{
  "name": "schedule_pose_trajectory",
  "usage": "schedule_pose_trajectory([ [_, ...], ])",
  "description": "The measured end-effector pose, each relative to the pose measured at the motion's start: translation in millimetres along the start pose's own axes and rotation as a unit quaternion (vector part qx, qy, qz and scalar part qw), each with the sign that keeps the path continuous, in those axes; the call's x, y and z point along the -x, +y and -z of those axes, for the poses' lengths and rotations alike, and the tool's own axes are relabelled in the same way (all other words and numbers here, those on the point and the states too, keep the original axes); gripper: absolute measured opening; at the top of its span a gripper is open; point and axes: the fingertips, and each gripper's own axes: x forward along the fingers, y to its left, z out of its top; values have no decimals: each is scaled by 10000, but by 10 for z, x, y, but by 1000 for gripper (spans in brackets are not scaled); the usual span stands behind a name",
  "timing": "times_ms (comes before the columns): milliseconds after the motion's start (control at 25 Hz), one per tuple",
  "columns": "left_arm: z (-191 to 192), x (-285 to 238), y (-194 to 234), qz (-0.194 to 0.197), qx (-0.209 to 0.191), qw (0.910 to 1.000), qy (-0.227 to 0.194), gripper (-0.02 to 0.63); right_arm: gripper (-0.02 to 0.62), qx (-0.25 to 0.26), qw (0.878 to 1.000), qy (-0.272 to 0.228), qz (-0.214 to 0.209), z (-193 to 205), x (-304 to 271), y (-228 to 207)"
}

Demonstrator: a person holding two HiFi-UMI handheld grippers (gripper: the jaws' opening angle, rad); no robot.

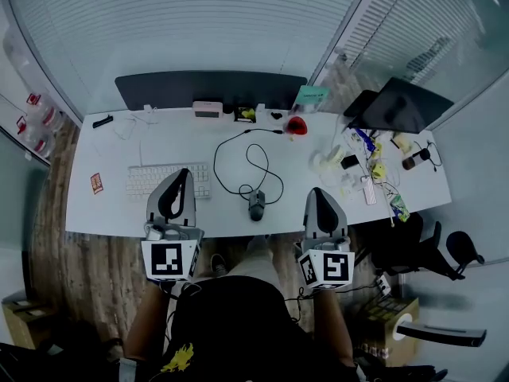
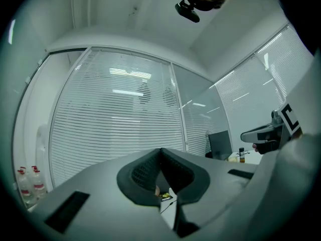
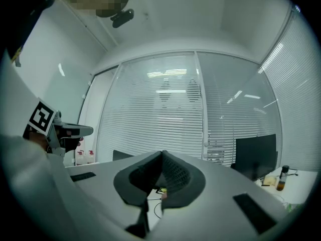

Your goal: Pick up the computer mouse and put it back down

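Jaws together, left gripper (image 1: 184,173), right gripper (image 1: 317,192), mouse (image 1: 256,204) hidden in gripper views

Mouse (image 1: 256,204) on desk (image 1: 111,207) between left gripper (image 1: 184,172) and right gripper (image 1: 317,190)

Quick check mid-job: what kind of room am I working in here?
Most likely an office. A white desk carries a keyboard, a wired computer mouse and a dark monitor, and slatted blinds run behind it.
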Motion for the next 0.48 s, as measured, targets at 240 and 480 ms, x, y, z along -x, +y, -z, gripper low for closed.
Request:
schedule_pose_trajectory([
  [240,-2,40,5,-34,-30,10000,-5,13,14,-17,9998,148,-123,45,3,-7],
  [480,73,40,-46,0,1,10000,75,12,14,12,9994,223,-256,114,-18,64],
])
